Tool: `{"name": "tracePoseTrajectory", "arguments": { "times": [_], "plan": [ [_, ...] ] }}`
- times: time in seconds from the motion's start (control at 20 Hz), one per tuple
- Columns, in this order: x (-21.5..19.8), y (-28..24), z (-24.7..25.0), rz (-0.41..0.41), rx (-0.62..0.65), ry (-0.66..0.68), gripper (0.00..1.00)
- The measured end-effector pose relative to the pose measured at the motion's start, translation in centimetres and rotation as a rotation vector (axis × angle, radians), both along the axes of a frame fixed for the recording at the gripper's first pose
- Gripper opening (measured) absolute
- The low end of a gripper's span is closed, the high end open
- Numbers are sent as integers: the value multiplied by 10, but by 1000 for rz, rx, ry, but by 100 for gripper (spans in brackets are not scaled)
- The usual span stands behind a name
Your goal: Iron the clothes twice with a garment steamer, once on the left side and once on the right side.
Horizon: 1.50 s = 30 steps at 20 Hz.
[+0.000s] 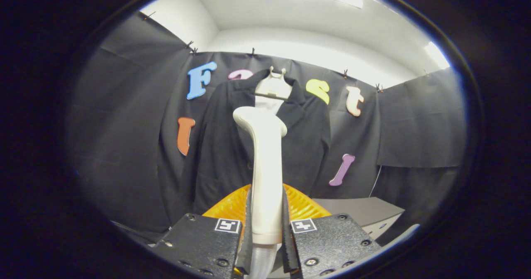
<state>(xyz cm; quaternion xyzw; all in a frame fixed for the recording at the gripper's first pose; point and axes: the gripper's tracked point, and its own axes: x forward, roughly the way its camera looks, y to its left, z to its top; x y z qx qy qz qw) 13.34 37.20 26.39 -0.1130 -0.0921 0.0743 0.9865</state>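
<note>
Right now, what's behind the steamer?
The dark jacket on its hanger hangs beyond the steamer, which the gripper clamps. The steamer covers the jacket's front opening.

A recording booth — black cloth walls point(124, 138) clipped up under a white ceiling point(290, 13) with light panels.

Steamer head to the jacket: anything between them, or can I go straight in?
Nothing visible blocks it. The tongs are shut on the steamer, whose head points at the dark jacket hanging on its hanger directly beyond.
</note>
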Motion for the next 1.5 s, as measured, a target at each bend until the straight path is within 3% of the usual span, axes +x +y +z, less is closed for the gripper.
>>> {"name": "tracePoseTrajectory", "arguments": {
  "times": [0.8,1.15,1.5],
  "plan": [
    [86,89,130,-33,-34,-279,32],
    [111,97,107,-45,-46,-239,31],
    [108,97,73,-40,-65,-206,31]
  ]
}}
